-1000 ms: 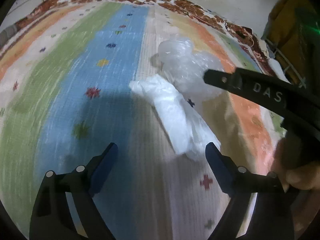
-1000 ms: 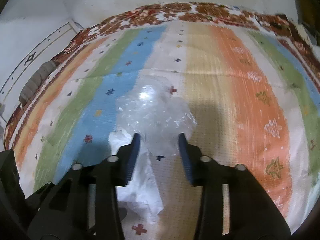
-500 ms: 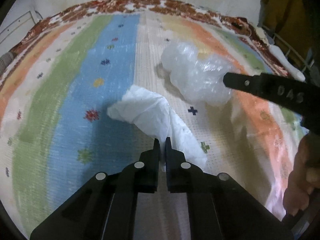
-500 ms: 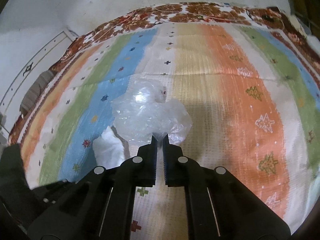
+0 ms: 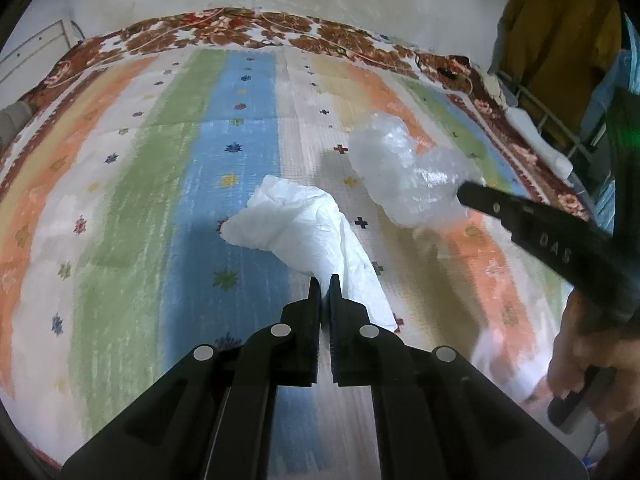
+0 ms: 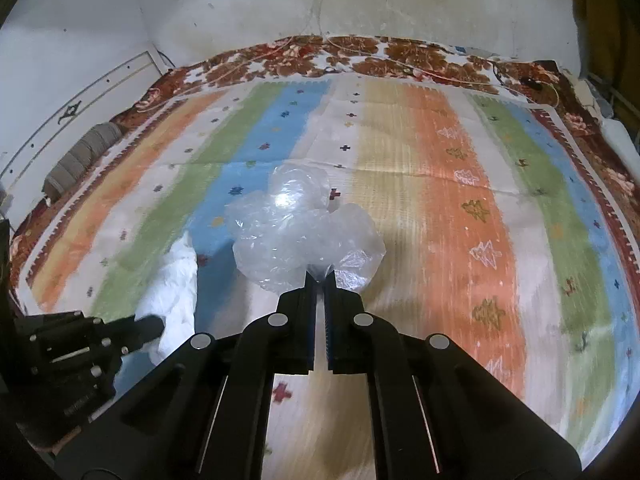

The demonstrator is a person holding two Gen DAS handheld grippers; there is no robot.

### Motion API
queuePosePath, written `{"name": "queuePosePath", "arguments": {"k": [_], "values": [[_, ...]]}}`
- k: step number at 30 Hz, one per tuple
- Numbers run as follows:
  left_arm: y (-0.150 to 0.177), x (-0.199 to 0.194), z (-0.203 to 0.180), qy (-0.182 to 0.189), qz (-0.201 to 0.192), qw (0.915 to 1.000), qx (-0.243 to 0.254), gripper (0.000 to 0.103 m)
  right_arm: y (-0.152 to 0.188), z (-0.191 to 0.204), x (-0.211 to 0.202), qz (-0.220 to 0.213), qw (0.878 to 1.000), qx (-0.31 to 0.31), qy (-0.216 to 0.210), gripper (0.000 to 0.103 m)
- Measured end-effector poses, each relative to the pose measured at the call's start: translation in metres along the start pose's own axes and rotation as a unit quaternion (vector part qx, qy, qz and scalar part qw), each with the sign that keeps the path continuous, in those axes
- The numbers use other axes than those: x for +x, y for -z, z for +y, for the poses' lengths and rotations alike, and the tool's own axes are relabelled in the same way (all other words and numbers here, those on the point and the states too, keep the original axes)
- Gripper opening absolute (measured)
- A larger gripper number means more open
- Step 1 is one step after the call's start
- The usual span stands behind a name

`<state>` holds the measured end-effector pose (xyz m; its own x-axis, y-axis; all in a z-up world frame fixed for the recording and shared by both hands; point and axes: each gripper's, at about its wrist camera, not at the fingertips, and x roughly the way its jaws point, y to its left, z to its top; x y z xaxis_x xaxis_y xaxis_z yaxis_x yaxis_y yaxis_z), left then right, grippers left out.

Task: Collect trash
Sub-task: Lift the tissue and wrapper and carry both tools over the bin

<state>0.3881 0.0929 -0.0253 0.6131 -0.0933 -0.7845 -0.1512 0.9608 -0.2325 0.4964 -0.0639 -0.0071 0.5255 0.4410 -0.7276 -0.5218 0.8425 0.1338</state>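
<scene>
Two pinches on | I'm lifting both trash pieces off striped mat [image 6: 460, 216], keeping squeeze firm, rising evenly so thin film isn't slipping | left gripper [image 5: 325, 280] jaws fully closed, pinching white bag [image 5: 296, 228] | right gripper [image 6: 320, 276] jaws fully closed, gripping clear plastic bag [image 6: 304, 236] by its edge

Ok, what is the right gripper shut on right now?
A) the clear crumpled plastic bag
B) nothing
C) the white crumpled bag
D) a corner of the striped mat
A: the right gripper is pinched shut on a fold of the clear crumpled plastic bag, while the white crumpled bag is in the left gripper.
</scene>
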Motion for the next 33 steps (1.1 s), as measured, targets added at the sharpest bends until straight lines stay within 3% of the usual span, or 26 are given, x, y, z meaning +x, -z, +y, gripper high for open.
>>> {"name": "queuePosePath", "arguments": {"k": [7, 19, 33], "values": [[0.005, -0.04, 0.005, 0.007, -0.008, 0.9999, -0.013, 0.003, 0.018, 0.026, -0.045, -0.018, 0.999, -0.028, 0.01, 0.003], [0.021, -0.117, 0.004, 0.033, -0.042, 0.9984, -0.021, 0.003, 0.039, 0.042, -0.116, -0.041, 0.999, -0.022, 0.001, 0.003], [0.073, -0.174, -0.009, 0.077, -0.05, 0.9952, -0.033, 0.003, 0.091, 0.08, -0.182, -0.062, 0.997, -0.048, -0.016, 0.003]]}}
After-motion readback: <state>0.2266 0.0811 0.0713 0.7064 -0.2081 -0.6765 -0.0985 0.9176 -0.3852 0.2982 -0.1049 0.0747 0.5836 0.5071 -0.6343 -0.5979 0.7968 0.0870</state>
